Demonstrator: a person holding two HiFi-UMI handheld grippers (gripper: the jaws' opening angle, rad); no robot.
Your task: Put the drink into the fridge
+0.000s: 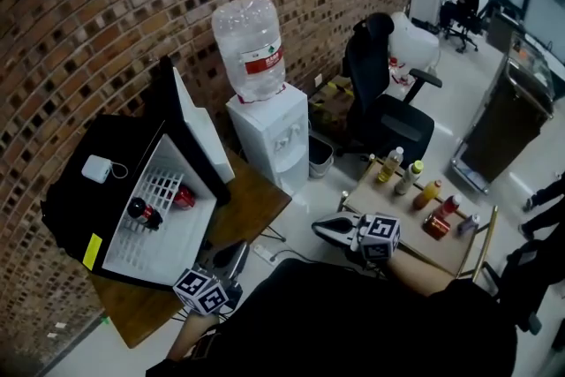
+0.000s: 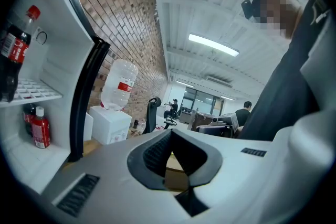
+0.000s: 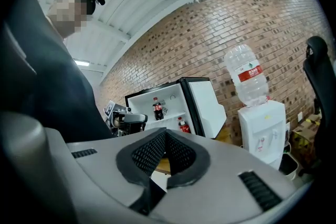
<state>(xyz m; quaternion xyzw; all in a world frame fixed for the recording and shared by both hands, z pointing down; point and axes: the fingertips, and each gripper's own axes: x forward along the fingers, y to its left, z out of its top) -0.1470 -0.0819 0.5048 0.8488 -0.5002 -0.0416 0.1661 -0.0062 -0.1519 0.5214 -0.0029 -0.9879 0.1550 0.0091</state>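
The small black fridge point(image 1: 79, 216) stands open on a wooden table, its door point(image 1: 199, 132) swung to the right. Inside are a cola bottle point(image 1: 141, 212) on the wire shelf and a red bottle point(image 1: 183, 197) beside it. Both also show in the left gripper view, cola bottle point(image 2: 13, 50) above red bottle point(image 2: 40, 126). My left gripper point(image 1: 237, 253) hangs shut and empty in front of the fridge. My right gripper point(image 1: 320, 228) is shut with nothing in it, between the fridge and a low table holding several drinks point(image 1: 391, 163). In their own views, both the left gripper point(image 2: 169, 134) and the right gripper point(image 3: 165, 131) hold nothing.
A white water dispenser point(image 1: 269, 132) with a big bottle stands right of the fridge. A black office chair point(image 1: 380, 101) is behind the low wooden drinks table point(image 1: 375, 190). The brick wall point(image 1: 106, 4) runs behind. People sit at desks far back.
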